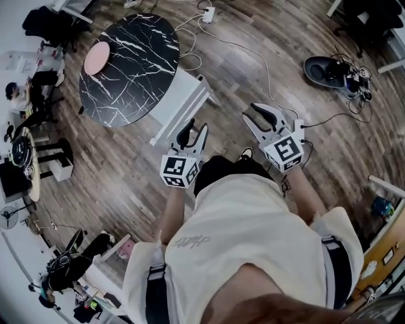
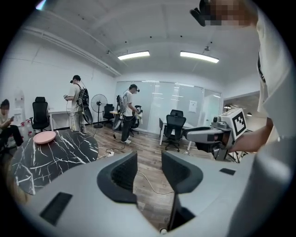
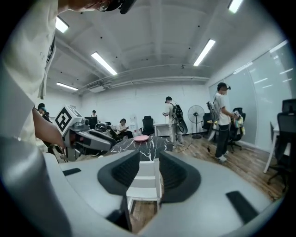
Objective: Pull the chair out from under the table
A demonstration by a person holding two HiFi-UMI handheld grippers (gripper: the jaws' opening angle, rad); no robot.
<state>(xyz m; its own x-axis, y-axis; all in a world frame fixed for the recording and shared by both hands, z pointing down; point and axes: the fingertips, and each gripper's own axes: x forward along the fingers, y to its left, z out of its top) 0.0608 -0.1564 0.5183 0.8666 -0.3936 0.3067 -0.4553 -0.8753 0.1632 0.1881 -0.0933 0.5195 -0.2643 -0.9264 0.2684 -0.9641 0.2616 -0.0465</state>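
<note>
A white chair point(image 1: 180, 104) stands tucked against the near edge of a round black marble table point(image 1: 126, 69), which carries a pink plate point(image 1: 97, 57). My left gripper point(image 1: 193, 131) hovers just short of the chair's back, open with nothing between its jaws. My right gripper point(image 1: 261, 117) is off to the right of the chair, also open. In the right gripper view the chair point(image 3: 144, 183) shows some way off through the gap of that gripper point(image 3: 149, 173), with the table point(image 3: 150, 143) behind. In the left gripper view the left gripper point(image 2: 149, 171) points past the table point(image 2: 51, 155) at bare floor.
White cables and a power strip point(image 1: 207, 14) lie on the wood floor beyond the table. A dark device with cords point(image 1: 329, 69) sits at upper right. People point(image 2: 127, 113) stand farther off, near a fan point(image 2: 98, 109) and office chairs point(image 2: 175, 129).
</note>
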